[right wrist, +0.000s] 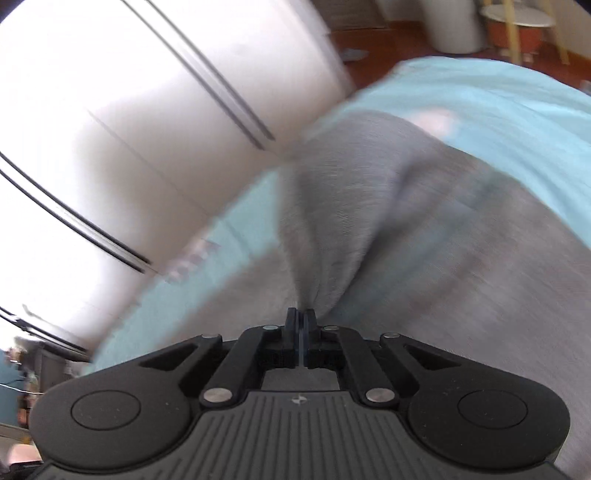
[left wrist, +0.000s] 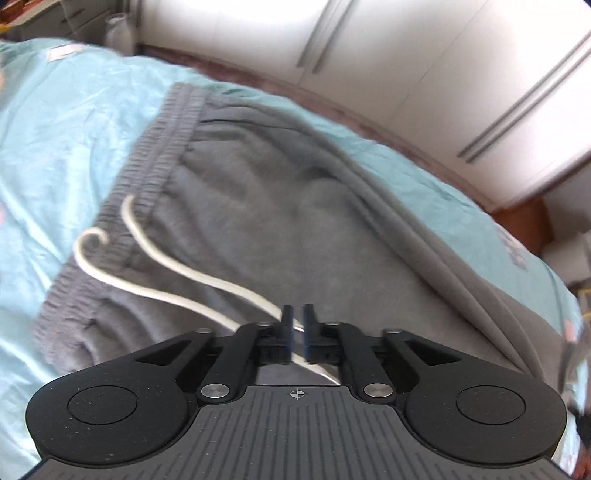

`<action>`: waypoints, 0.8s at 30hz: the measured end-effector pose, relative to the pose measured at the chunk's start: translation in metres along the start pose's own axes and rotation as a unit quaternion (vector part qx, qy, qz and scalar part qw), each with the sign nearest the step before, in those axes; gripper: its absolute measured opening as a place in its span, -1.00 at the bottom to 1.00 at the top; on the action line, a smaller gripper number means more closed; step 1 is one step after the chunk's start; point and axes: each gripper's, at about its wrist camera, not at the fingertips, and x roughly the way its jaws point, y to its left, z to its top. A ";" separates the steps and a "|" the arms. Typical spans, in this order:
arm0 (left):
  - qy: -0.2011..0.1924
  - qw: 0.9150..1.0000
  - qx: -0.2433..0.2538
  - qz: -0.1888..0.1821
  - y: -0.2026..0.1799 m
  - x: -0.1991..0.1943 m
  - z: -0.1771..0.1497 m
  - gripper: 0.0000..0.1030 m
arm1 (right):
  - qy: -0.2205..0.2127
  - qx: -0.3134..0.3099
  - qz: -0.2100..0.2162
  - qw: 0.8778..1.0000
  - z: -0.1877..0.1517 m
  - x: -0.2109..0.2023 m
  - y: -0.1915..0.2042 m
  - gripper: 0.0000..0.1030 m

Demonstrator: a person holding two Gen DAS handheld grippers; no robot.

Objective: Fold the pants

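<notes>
A light blue bedsheet (left wrist: 74,122) covers the bed, with white wardrobe doors (left wrist: 406,55) bearing long bar handles beyond it, and reddish-brown flooring (right wrist: 373,48) beside a white bin (right wrist: 454,26).

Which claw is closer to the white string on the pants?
Left. The left claw sits right over the white string, which runs between its fingers. The right claw pinches grey pants fabric, no string in view.

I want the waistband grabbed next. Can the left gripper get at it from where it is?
Probably not right away. The left gripper is nearly closed, apparently on the white drawstring. The elastic waistband lies uncovered ahead on the grey pants, nothing blocking; it would have to let go first.
</notes>
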 end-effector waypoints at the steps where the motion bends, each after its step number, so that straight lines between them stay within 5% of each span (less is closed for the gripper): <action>1: -0.006 1.000 -0.021 0.004 0.001 0.001 0.005 -0.26 | -0.008 -0.013 -0.030 0.999 -0.006 -0.003 -0.009 -1.00; 4: -0.024 0.998 -0.060 -0.015 -0.011 0.011 0.027 0.31 | -0.002 0.036 -0.045 0.998 -0.015 -0.001 -0.035 -0.99; 9: -0.003 0.998 -0.065 0.008 -0.051 0.047 0.067 0.32 | -0.024 0.039 -0.046 0.998 -0.015 0.005 -0.024 -0.88; 11: 0.007 0.997 -0.076 0.017 -0.060 0.063 0.083 0.31 | -0.032 0.033 -0.045 0.998 -0.004 0.011 -0.014 -0.61; 13: 0.009 0.996 -0.085 0.020 -0.063 0.075 0.096 0.31 | -0.056 0.008 -0.064 0.996 0.013 0.019 0.001 0.34; 15: 0.018 0.995 -0.091 0.024 -0.065 0.088 0.108 0.28 | -0.067 -0.028 -0.067 0.995 0.026 0.031 0.022 0.60; 21: 0.043 0.992 -0.115 0.039 -0.060 0.125 0.129 0.24 | 0.028 -0.120 -0.101 0.987 0.025 0.089 0.072 0.64; 24: 0.046 0.990 -0.119 0.057 -0.055 0.139 0.134 0.15 | 0.032 -0.135 -0.132 0.982 0.018 0.105 0.073 0.63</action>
